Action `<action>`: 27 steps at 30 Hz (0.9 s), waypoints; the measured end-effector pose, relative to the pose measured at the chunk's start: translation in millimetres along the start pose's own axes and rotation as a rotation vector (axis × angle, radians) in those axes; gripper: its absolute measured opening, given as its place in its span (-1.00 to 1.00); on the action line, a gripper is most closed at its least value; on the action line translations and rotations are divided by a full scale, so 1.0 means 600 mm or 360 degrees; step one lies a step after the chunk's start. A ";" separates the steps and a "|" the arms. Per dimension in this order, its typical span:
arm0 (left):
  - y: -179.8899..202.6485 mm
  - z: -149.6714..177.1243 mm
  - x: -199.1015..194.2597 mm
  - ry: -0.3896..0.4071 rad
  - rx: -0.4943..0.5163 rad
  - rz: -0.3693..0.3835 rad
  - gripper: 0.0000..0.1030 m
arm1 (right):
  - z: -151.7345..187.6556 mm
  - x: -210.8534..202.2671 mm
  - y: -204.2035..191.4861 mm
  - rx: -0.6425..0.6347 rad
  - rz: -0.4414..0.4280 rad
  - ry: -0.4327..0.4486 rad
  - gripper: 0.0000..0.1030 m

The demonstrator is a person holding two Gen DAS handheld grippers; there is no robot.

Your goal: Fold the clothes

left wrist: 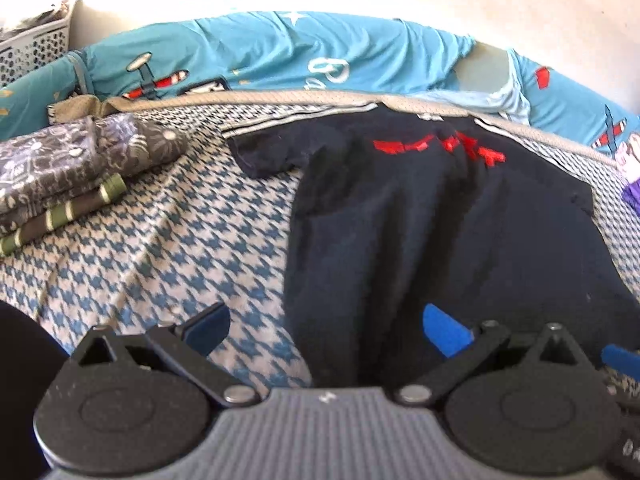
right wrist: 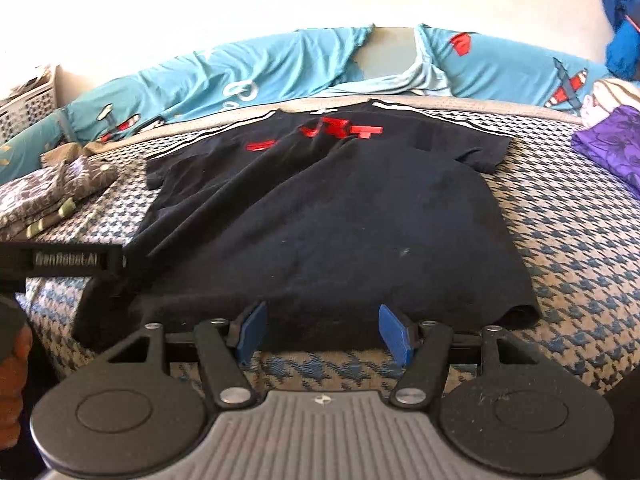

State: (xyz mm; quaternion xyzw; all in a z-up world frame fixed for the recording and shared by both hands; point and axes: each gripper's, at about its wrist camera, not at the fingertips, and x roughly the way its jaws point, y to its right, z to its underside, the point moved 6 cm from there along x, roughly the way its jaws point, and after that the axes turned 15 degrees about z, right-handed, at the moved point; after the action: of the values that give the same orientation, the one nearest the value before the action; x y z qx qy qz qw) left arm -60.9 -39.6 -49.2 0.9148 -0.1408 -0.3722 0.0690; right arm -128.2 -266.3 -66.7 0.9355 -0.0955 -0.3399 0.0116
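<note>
A black T-shirt with red print lies spread flat, collar away from me, on the houndstooth bed cover. My left gripper is open wide over the shirt's near left hem corner, one pad over the cover and the other over the cloth. My right gripper is open at the near hem right of the middle, with the hem edge lying flat between its blue pads. In the right wrist view the left gripper's body shows at the left edge, with a hand beneath it.
A stack of folded patterned clothes sits on the bed at the left. A white basket stands beyond it. Teal bedding with plane prints lines the far edge by the wall. A purple garment lies at the right.
</note>
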 end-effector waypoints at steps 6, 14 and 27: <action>-0.025 -0.024 0.012 0.0000 -0.0077 -0.0031 1.00 | 0.004 -0.010 -0.019 -0.0060 -0.0114 0.0046 0.20; -0.072 -0.063 0.038 0.0025 -0.0233 -0.0064 1.00 | 0.011 -0.003 -0.028 -0.0100 -0.0122 0.0053 0.21; -0.114 -0.072 0.097 -0.0094 -0.0320 -0.0166 1.00 | 0.018 0.011 -0.048 -0.0262 -0.0163 0.0030 0.22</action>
State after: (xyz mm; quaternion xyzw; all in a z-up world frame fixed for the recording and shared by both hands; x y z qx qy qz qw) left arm 23.5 8.1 -72.7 0.8979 -0.0569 -0.4145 0.1369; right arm -125.5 -238.8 -81.7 0.9382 -0.0191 -0.3380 0.0718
